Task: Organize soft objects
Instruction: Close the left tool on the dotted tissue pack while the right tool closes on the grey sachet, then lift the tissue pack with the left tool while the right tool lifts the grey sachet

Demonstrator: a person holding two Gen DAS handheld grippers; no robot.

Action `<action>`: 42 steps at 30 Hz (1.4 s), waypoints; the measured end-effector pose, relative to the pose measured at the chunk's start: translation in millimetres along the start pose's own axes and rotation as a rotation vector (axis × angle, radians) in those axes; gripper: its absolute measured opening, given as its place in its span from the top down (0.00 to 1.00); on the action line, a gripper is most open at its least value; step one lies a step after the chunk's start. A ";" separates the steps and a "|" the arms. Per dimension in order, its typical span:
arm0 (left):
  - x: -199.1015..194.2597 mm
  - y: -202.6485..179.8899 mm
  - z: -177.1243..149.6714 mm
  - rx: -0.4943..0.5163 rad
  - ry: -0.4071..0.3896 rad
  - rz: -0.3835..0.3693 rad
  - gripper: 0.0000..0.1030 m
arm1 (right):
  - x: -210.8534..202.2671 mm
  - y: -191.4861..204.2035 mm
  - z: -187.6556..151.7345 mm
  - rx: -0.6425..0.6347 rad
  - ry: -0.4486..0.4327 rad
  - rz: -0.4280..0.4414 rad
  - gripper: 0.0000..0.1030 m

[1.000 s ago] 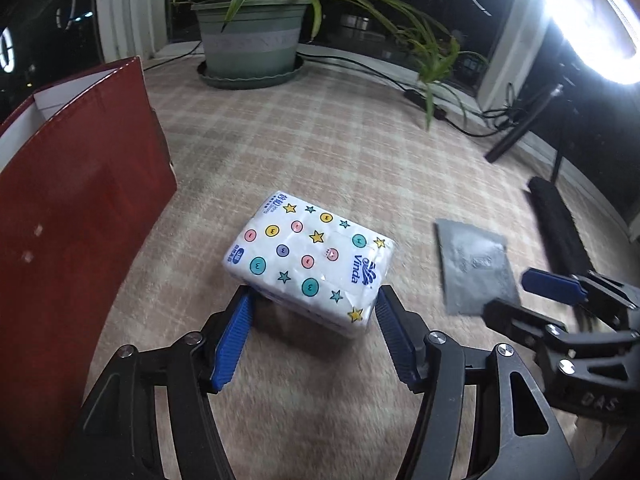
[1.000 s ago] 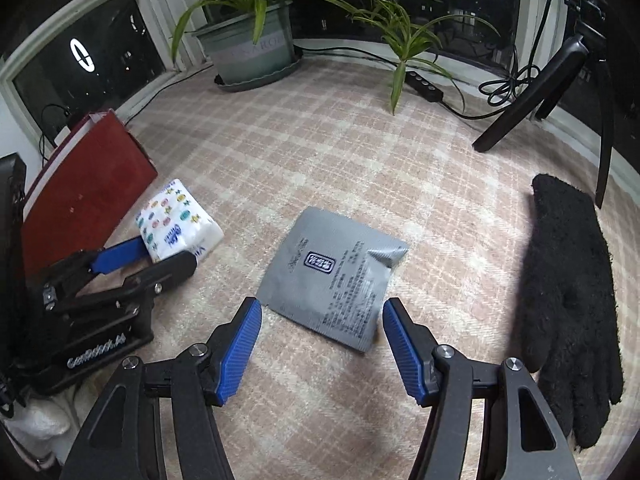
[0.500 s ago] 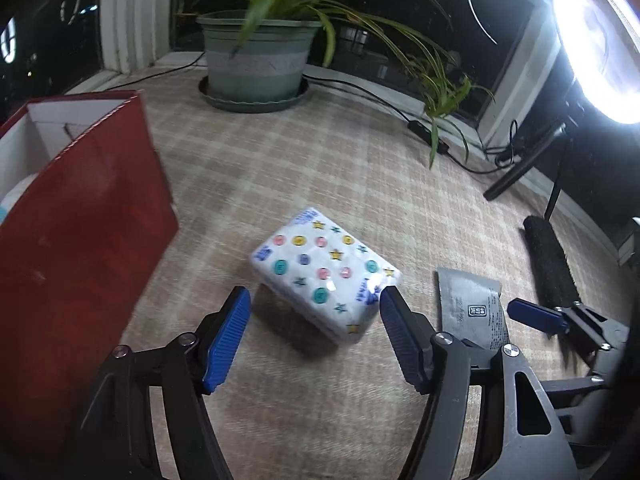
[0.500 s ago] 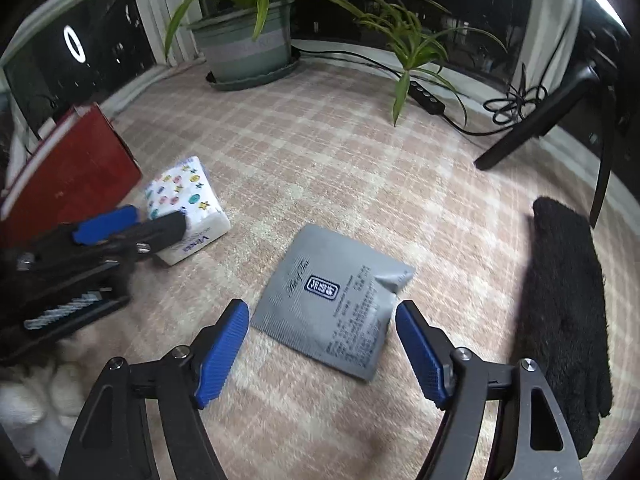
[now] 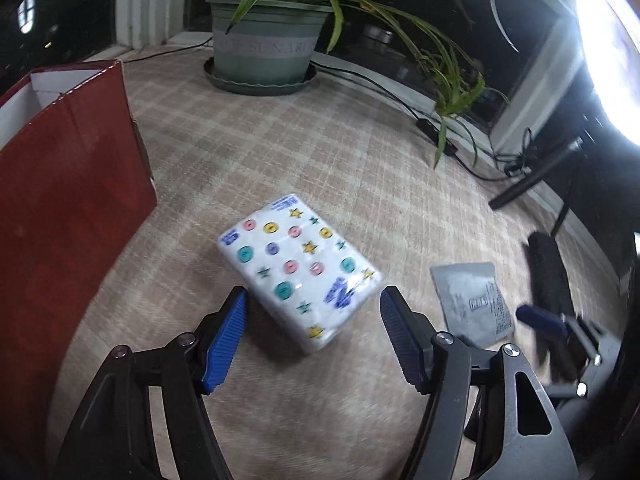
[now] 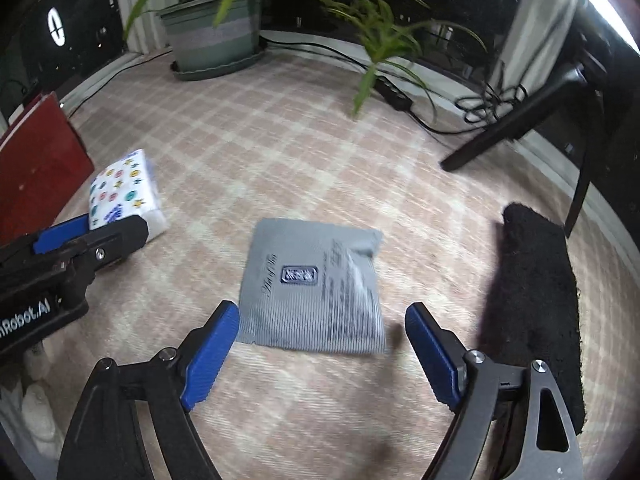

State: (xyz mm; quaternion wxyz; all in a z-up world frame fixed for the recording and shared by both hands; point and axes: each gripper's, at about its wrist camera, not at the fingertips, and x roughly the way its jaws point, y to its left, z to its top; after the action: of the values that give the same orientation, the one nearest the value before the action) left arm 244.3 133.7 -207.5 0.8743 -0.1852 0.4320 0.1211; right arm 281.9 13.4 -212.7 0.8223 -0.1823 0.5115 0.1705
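Observation:
A white tissue pack (image 5: 301, 269) with coloured dots and stars lies on the checked cloth, just ahead of my open, empty left gripper (image 5: 314, 334); it also shows in the right wrist view (image 6: 124, 196). A flat grey foil sachet (image 6: 316, 286) lies just ahead of my open, empty right gripper (image 6: 322, 348), and shows in the left wrist view (image 5: 474, 302). A black fuzzy glove (image 6: 536, 300) lies to the right of the sachet. A dark red box (image 5: 64, 184) with a white inside stands at the left.
A potted spider plant (image 5: 264, 48) stands at the back by the window. Cables and a power strip (image 6: 394, 94) run along the far edge. A black lamp stand leg (image 6: 512, 120) slants at the back right, under a bright ring light (image 5: 608, 44).
Both grippers have lifted and pulled back a little. The left gripper has backed off from the tissue pack, which now lies ahead of its tips. Both stay open.

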 end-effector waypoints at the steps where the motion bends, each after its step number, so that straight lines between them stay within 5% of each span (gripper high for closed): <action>1: 2.2 -1.8 1.8 -0.012 0.001 0.013 0.30 | 0.3 -4.0 -0.5 0.010 0.004 0.005 0.20; 6: 16.0 -4.8 14.7 -0.108 0.007 0.102 0.28 | -0.7 -13.0 -4.4 0.029 0.007 0.025 0.20; 17: 20.3 6.5 15.7 0.010 -0.008 0.248 0.28 | 4.5 -21.0 0.0 -0.015 0.001 0.079 0.21; 32: 16.0 15.0 12.3 0.102 -0.017 0.212 0.28 | 13.0 -16.3 14.5 -0.102 0.030 0.141 0.20; 37: 14.9 15.6 11.2 0.100 -0.025 0.208 0.31 | 11.9 -29.2 16.2 -0.105 0.037 0.147 0.41; 42: 14.2 13.9 11.2 0.105 -0.026 0.199 0.40 | 11.7 -32.6 16.5 -0.103 0.033 0.144 0.46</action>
State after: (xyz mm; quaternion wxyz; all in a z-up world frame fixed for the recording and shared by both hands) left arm 255.6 151.8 -215.7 0.8721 -0.0937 0.4425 0.1868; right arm 314.9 -6.2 -212.5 0.7888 -0.1898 0.5274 0.2523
